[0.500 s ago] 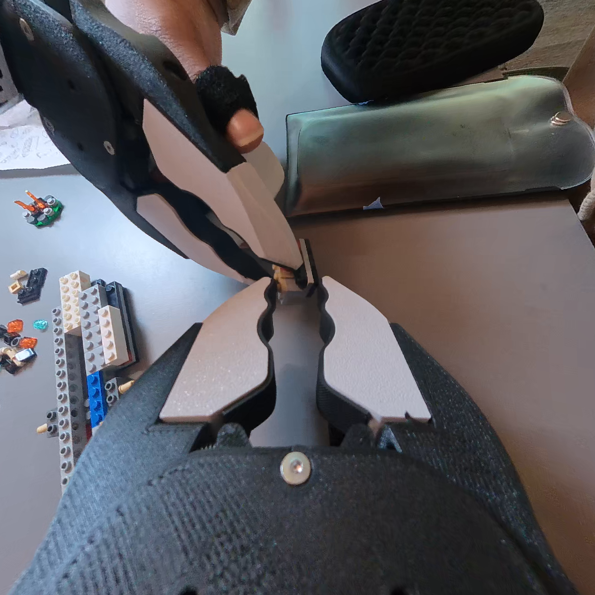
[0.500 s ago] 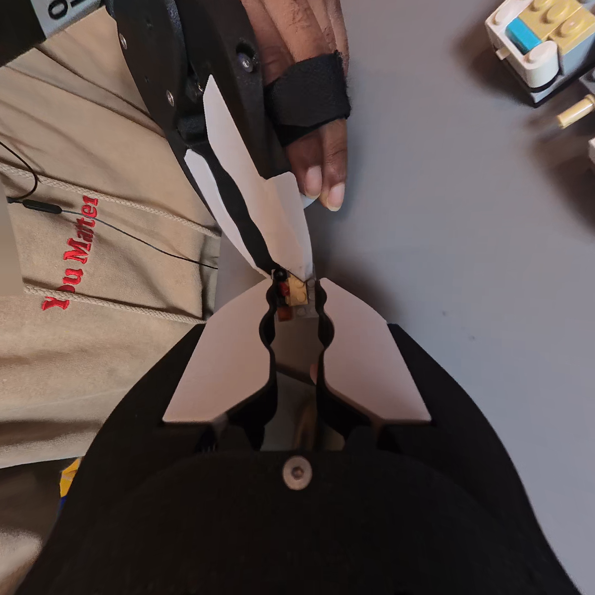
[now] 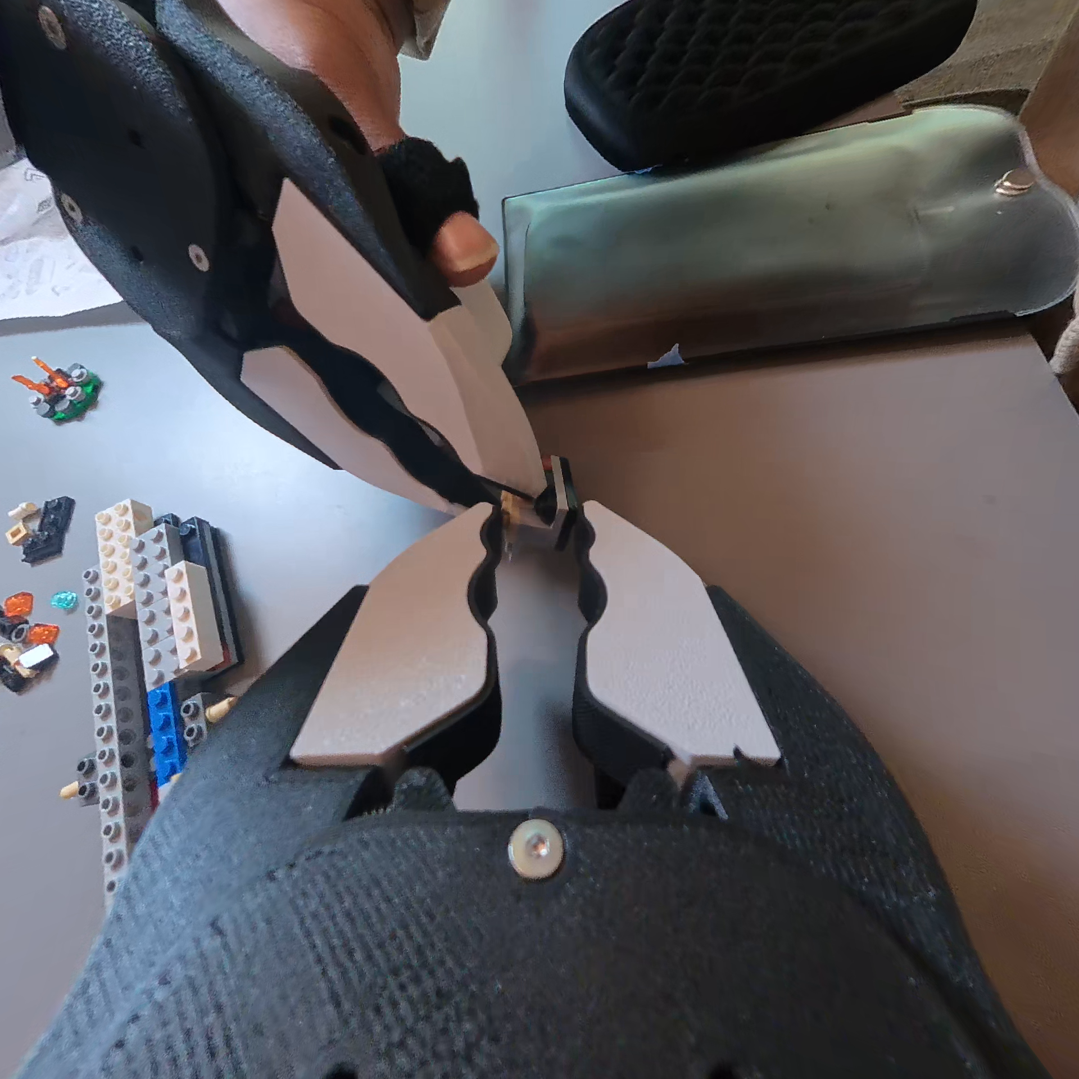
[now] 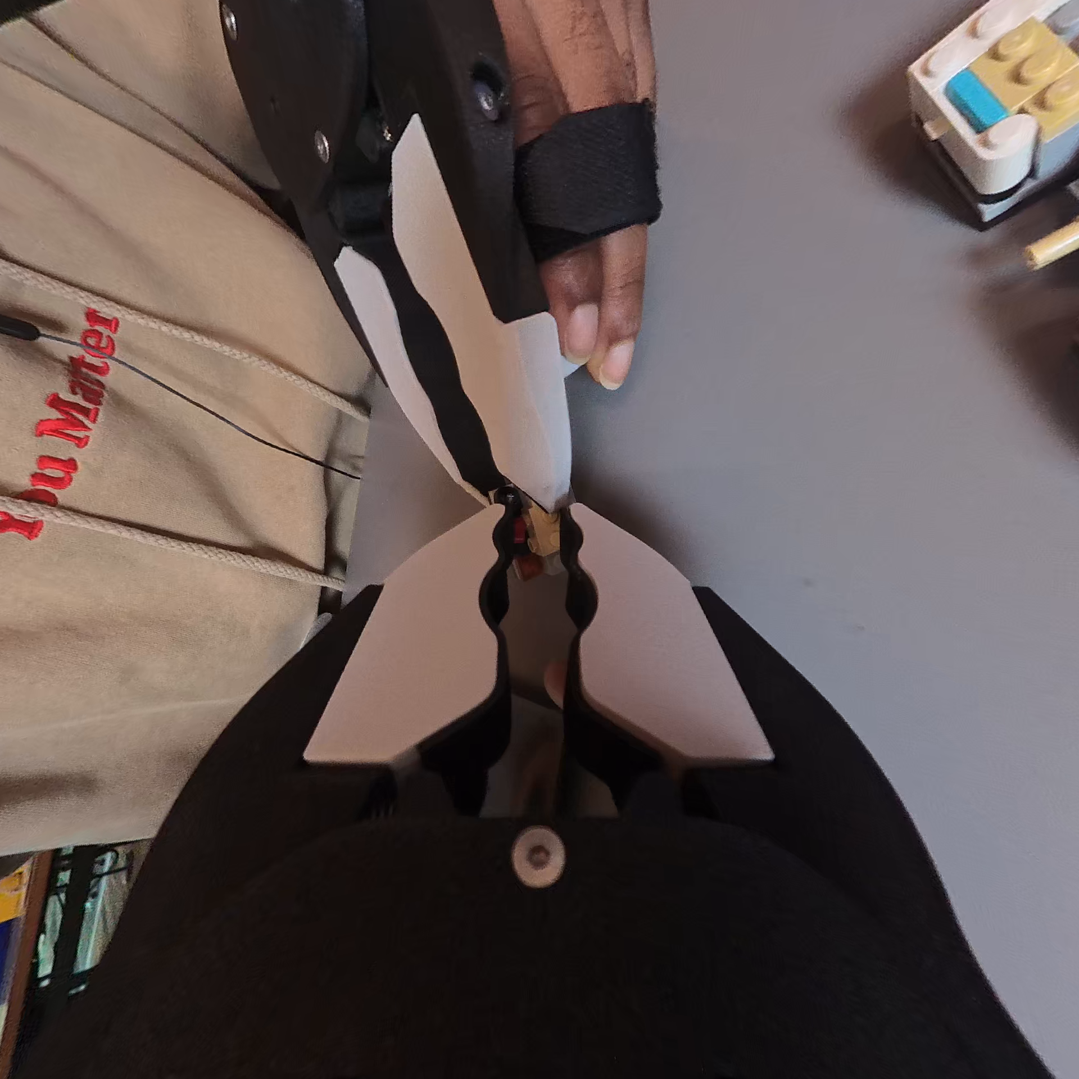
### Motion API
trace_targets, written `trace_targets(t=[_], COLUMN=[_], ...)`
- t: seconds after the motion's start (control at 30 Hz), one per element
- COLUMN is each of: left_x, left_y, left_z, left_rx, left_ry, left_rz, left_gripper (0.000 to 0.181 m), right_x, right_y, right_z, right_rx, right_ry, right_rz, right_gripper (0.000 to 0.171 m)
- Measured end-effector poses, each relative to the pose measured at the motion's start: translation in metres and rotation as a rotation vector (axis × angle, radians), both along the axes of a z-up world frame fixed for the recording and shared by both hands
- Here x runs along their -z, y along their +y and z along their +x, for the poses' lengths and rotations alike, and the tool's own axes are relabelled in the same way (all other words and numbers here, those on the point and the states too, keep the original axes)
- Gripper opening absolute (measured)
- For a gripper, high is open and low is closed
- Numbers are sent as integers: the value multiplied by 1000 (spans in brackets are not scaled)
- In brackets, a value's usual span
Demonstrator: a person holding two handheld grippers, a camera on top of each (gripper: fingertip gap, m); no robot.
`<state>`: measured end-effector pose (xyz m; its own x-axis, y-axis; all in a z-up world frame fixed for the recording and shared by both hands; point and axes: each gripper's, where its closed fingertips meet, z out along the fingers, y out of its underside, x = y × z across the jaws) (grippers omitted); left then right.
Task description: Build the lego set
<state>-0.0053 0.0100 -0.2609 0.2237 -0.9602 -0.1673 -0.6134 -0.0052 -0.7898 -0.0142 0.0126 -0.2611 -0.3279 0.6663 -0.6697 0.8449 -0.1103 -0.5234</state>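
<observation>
A small lego assembly [image 3: 557, 496] of tan, grey, black and red pieces is held in the air above the grey table [image 3: 817, 584]. My left gripper [image 3: 536, 517] is shut on it from below in the left wrist view. My right gripper [image 3: 519, 496] comes in from the upper left and meets it tip to tip. In the right wrist view the tan and red pieces of the assembly [image 4: 546, 528] sit between the tips of my right gripper [image 4: 536, 525]. The left gripper [image 4: 519, 496] reaches down from above, shut on the same cluster.
A partly built model [image 3: 157, 613] of grey, white and blue bricks lies at the table's left, with loose small pieces [image 3: 26, 630] and a green-and-orange cluster [image 3: 61, 397]. A dark case [image 3: 788, 257] and a black cushion [image 3: 759, 70] lie behind. A white, tan and blue build [image 4: 1004, 99] sits upper right. Both grippers' tips are close together, under 4 cm apart.
Both grippers stay tip to tip on the small assembly. The views have shifted only slightly.
</observation>
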Motion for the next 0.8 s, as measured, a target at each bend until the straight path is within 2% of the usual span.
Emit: trace_targets(t=[0.8], left_x=[15], left_y=[-3], left_z=[-3], left_rx=[43], left_ry=[49], left_rz=[10], left_gripper=[24], right_x=[1], right_y=[2], right_z=[3], right_rx=[-35], right_ry=[47], right_rz=[67], right_gripper=[21])
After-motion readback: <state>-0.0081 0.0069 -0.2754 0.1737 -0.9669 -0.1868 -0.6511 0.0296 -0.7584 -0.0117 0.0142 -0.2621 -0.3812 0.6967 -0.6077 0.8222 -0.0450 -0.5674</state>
